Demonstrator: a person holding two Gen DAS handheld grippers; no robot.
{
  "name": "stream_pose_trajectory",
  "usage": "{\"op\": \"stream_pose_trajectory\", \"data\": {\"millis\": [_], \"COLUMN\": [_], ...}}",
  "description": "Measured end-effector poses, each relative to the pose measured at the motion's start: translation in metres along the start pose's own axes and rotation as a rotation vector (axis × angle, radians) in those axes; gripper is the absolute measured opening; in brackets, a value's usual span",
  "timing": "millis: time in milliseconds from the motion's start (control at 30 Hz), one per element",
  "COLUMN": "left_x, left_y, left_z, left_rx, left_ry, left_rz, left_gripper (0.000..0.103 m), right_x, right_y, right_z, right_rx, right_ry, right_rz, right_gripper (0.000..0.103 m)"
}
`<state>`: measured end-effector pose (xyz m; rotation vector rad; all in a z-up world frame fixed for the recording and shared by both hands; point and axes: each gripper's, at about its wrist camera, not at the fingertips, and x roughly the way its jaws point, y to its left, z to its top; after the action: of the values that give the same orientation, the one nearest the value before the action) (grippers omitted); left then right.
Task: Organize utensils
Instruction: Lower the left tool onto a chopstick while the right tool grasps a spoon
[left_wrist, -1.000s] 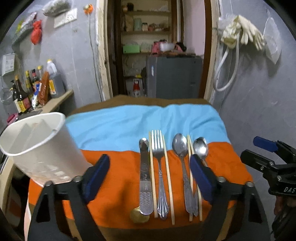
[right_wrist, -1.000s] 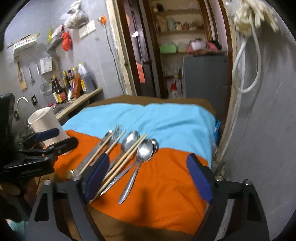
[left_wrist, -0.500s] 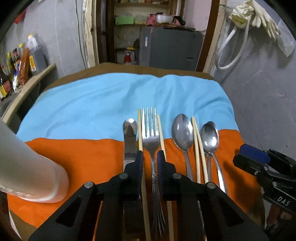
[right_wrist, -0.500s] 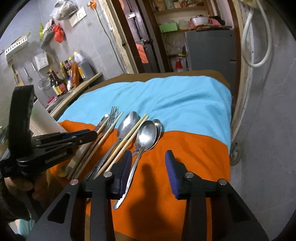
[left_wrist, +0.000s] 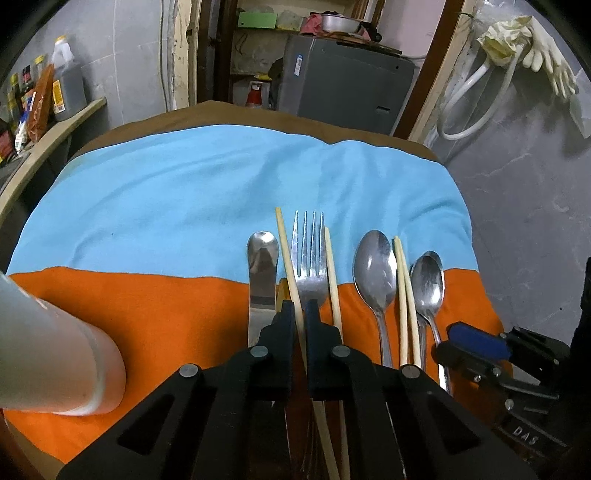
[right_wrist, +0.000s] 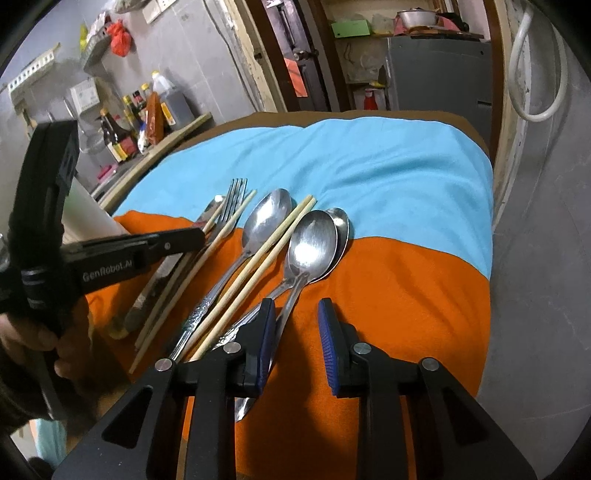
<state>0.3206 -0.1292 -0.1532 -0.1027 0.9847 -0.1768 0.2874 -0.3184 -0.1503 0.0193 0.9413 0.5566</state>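
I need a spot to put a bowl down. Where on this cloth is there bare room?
Free: the blue half beyond the utensil tips, and the orange strip right of the spoons. Crowded: the row from knife to spoons, with both grippers over it, and the cup at the left edge.

Fork (left_wrist: 309, 258) handle hidden behind left tool (left_wrist: 300, 314).

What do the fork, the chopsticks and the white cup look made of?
Fork: polished metal, likely stainless steel; it mirrors the room light, and so do the spoons. Chopstick closed in the left gripper: pale, matte and unlacquered, probably bamboo or light wood. White cup: smooth, slightly translucent wall with a rolled rim band, probably plastic, though paper cannot be ruled out.
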Motion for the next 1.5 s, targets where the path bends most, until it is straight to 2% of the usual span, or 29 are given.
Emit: {"op": "stream_pose_trajectory", "data": {"millis": [267, 367, 433, 700, 867, 1200, 1267, 1367, 1433, 1500], "left_x": [0.009, 0.009, 0.007, -0.012, -0.020, -0.009, -0.007, -0.003, -0.003, -0.002], "left_y": [0.006, 0.009, 0.009, 0.009, 0.011, 0.017, 0.018, 0.015, 0.013, 0.010], "left_z": [0.016, 0.019, 0.017, -0.007, -0.018, -0.003, -0.001, 0.006, 0.009, 0.010], "left_rx": [-0.022, -0.049, -0.061, -0.112, -0.130, -0.130, -0.126, -0.124, -0.110, -0.096], "left_ry": [0.074, 0.089, 0.083, 0.098, 0.133, 0.249, 0.264, 0.292, 0.304, 0.311], "left_rz": [-0.007, -0.012, -0.002, -0.003, -0.024, -0.086, -0.088, -0.074, -0.060, -0.049], "left_gripper": [0.004, 0.003, 0.002, 0.002, 0.002, 0.003, 0.003, 0.003, 0.003, 0.003], "right_x": [0.004, 0.004, 0.004, -0.010, -0.009, 0.003, 0.004, 0.008, 0.012, 0.015], "right_y": [0.012, 0.012, 0.012, -0.002, -0.008, -0.012, -0.012, -0.010, -0.003, 0.008], "right_z": [0.000, 0.000, 0.001, -0.009, -0.009, 0.005, 0.007, 0.012, 0.015, 0.016], "right_rx": [-0.051, -0.049, -0.027, 0.028, 0.039, 0.024, 0.025, 0.033, 0.007, -0.044], "right_ry": [0.022, 0.024, 0.021, 0.006, 0.027, 0.078, 0.084, 0.099, 0.118, 0.142], "right_rz": [-0.064, -0.080, -0.078, -0.080, -0.052, 0.009, 0.015, 0.040, 0.048, 0.036], "right_gripper": [0.023, 0.016, 0.009, 0.006, 0.007, 0.008, 0.009, 0.018, 0.032, 0.040]}}
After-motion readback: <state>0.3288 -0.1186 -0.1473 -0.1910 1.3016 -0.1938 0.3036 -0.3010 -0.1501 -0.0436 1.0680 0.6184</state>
